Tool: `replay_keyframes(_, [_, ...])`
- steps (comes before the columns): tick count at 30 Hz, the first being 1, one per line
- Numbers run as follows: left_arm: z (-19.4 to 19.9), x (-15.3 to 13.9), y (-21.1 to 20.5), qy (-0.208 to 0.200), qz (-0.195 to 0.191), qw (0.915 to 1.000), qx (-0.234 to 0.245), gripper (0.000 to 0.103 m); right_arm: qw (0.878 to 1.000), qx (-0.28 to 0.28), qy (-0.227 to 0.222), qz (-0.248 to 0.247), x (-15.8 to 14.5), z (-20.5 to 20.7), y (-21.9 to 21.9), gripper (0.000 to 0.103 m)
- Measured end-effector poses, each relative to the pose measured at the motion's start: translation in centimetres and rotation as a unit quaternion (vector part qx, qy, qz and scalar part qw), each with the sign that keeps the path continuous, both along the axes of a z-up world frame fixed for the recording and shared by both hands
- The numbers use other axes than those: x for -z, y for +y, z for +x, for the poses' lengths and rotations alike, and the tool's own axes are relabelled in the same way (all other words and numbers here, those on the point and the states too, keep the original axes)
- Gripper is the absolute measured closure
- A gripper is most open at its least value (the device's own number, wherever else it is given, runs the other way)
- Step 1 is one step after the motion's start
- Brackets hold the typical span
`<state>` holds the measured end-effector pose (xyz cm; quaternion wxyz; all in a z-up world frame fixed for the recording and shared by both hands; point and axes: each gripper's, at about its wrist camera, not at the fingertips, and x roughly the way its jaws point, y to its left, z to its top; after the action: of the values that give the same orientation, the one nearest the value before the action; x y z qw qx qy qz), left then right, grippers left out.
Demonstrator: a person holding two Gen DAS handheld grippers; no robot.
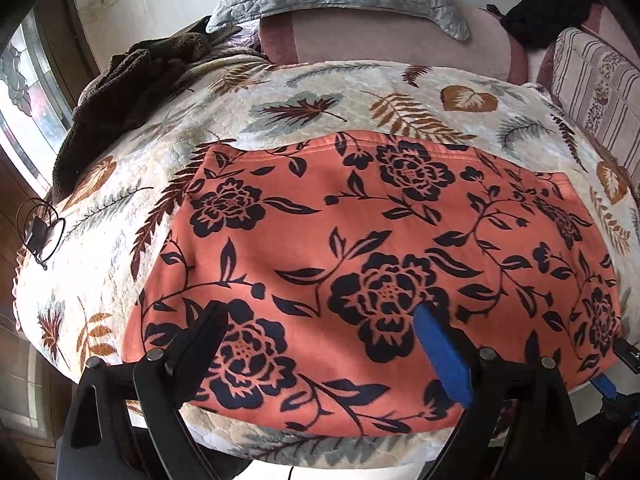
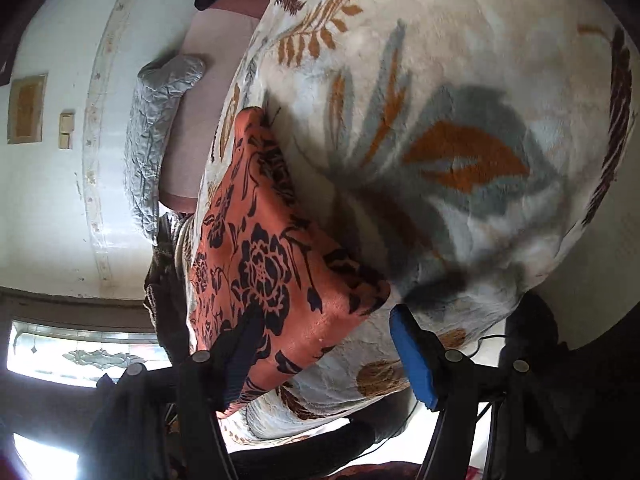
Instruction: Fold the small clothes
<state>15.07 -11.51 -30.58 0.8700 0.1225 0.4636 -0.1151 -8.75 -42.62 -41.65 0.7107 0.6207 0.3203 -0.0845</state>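
Tongs (image 1: 320,320) hover over flat orange black-flowered garment (image 1: 360,248).

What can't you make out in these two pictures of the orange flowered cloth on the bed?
- Orange cloth: its near hem, left wrist view, is hidden behind the left gripper; what garment it is stays unclear.
- Right gripper: only a sliver shows at the left view's right edge.
- Leaf blanket: blurred in the right wrist view.
- Dark heap: unidentifiable.
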Motion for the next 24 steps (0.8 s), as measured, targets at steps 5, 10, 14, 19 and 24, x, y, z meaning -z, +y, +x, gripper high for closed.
replay_keyframes(5, [2.6,3.7,0.7,0.031,0.020,0.9993,0.000,0.007,0.999,0.010,-0.038,-0.015,-0.7,1.8,0.5,0.034])
replay_keyframes(10, [2.9,2.5,1.1,0.033,-0.005,0.9994,0.011,0.007,0.997,0.026,-0.069,-0.031,-1.3,3.1,0.4,0.038])
replay_keyframes(14, [2.8,2.8,2.0,0.039,0.008,0.9992,0.003,0.007,0.997,0.037,-0.068,-0.025,-0.2,4.2,0.6,0.043])
replay_keyframes(19, [1.8,0.8,5.7,0.017,-0.001,0.9998,-0.012,0.007,0.995,-0.002,-0.046,-0.089,-3.5,5.8,1.3,0.081])
replay_keyframes(24, [2.9,-3.5,13.4,-0.023,-0.004,0.9965,-0.080,0.007,0.984,-0.046,-0.070,-0.157,-11.0,8.7,3.9,0.081])
